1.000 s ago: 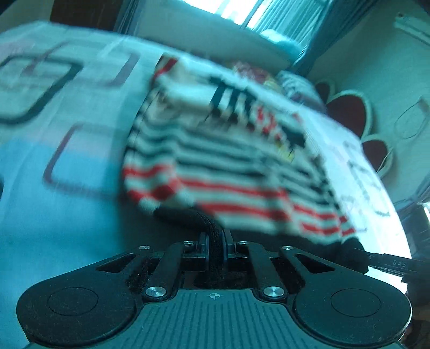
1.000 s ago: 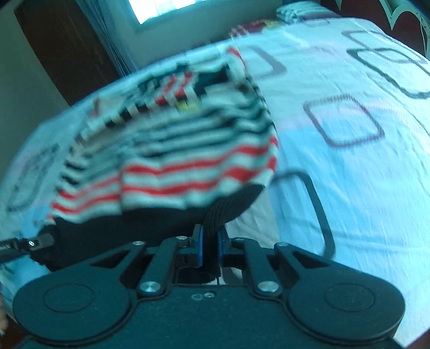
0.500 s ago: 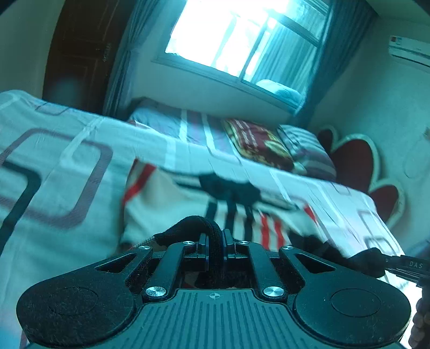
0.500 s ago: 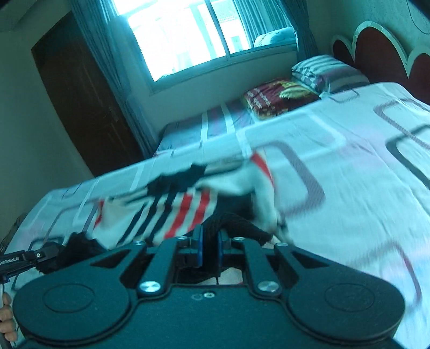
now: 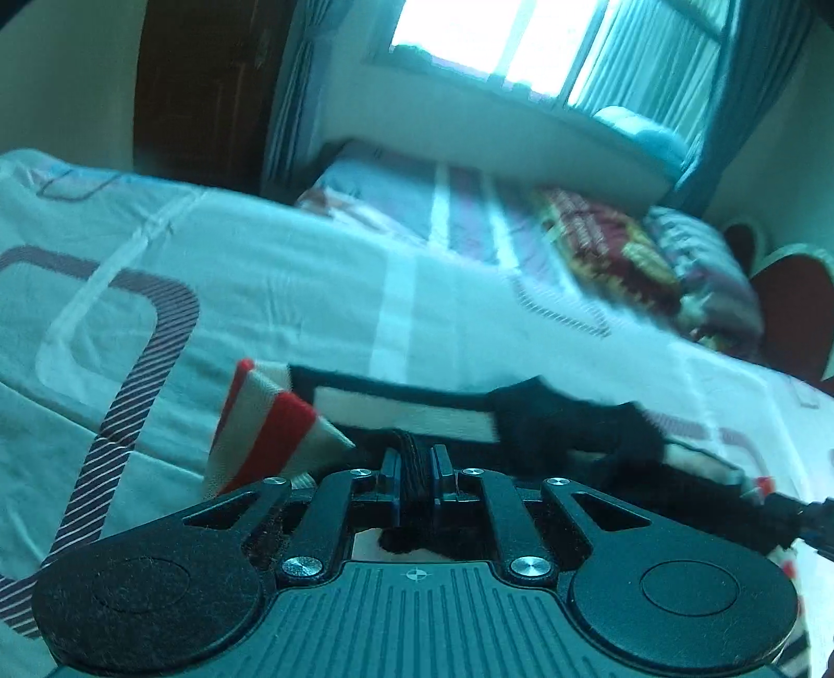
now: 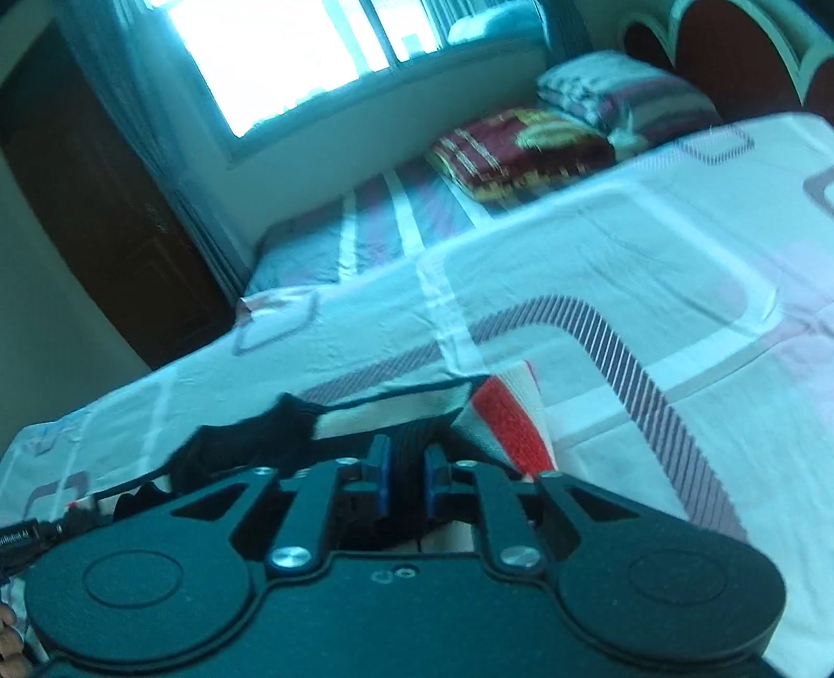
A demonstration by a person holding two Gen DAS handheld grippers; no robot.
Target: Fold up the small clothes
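The striped sweater (image 5: 401, 412), cream with red and black bands and a black hem, lies folded over on the patterned bed sheet (image 5: 260, 292). My left gripper (image 5: 415, 459) is shut on the black ribbed hem, low over the cloth. In the right wrist view the same sweater (image 6: 500, 422) shows its red stripe beside my right gripper (image 6: 406, 459). Its jaws are opening, with the hem still lying between the blue pads (image 6: 382, 480). Most of the sweater is hidden under both gripper bodies. Each gripper's tip pokes into the other's view at the side edge.
A red patterned pillow (image 6: 521, 146) and a striped pillow (image 6: 620, 88) lie by the red headboard (image 6: 730, 47). A second bed with a striped sheet (image 5: 443, 198) stands under the window. A dark wooden door (image 5: 203, 88) is at the far left. Fingers of a hand (image 6: 8, 626) show.
Both grippers swept forward across the bed, carrying the black hem over the sweater's body, which is now mostly out of sight. The right jaws have parted; the left stay clamped.
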